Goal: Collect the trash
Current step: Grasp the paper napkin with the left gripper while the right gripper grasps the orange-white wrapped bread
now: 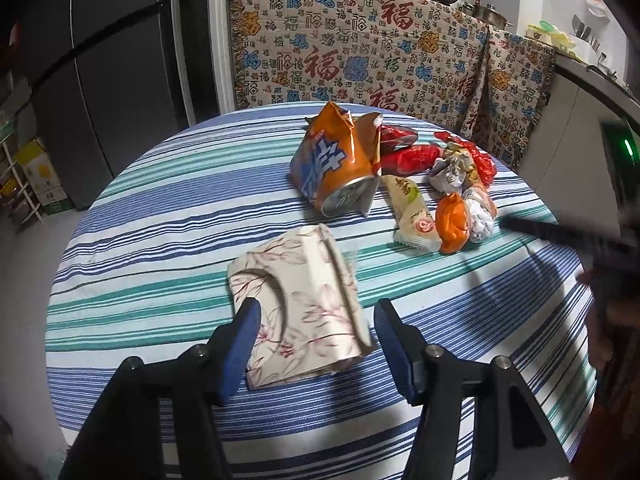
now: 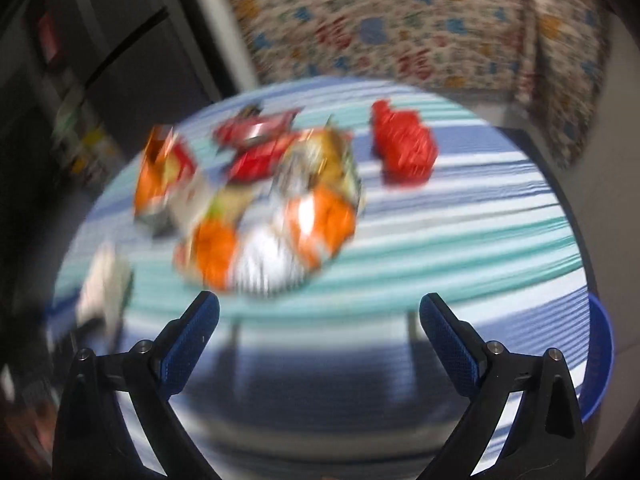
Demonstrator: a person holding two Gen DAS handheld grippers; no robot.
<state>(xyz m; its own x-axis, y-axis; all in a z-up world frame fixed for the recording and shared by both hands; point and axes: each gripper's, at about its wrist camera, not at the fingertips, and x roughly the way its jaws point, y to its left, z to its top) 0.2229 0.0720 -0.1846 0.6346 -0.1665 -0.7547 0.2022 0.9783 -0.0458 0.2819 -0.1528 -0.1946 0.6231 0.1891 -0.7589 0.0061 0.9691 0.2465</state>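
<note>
A flattened floral paper carton [image 1: 300, 304] lies on the round striped table [image 1: 160, 208]. My left gripper [image 1: 316, 312] is open, with its blue pads on either side of the carton's near end. Farther back lie an orange snack bag [image 1: 340, 160], red wrappers [image 1: 408, 156], a cream wrapper [image 1: 412, 212] and small orange and white wrappers [image 1: 460, 220]. The right wrist view is blurred. My right gripper [image 2: 320, 308] is open and empty just short of the wrapper pile [image 2: 272, 216]. A red wrapper [image 2: 404, 148] lies apart at the back right.
A blue bin's rim [image 2: 600, 360] shows past the table's right edge. A patterned cloth [image 1: 360, 48] hangs behind the table. A dark fridge [image 1: 100, 80] stands at the left. The right gripper's finger [image 1: 560, 234] reaches in at the right of the left wrist view.
</note>
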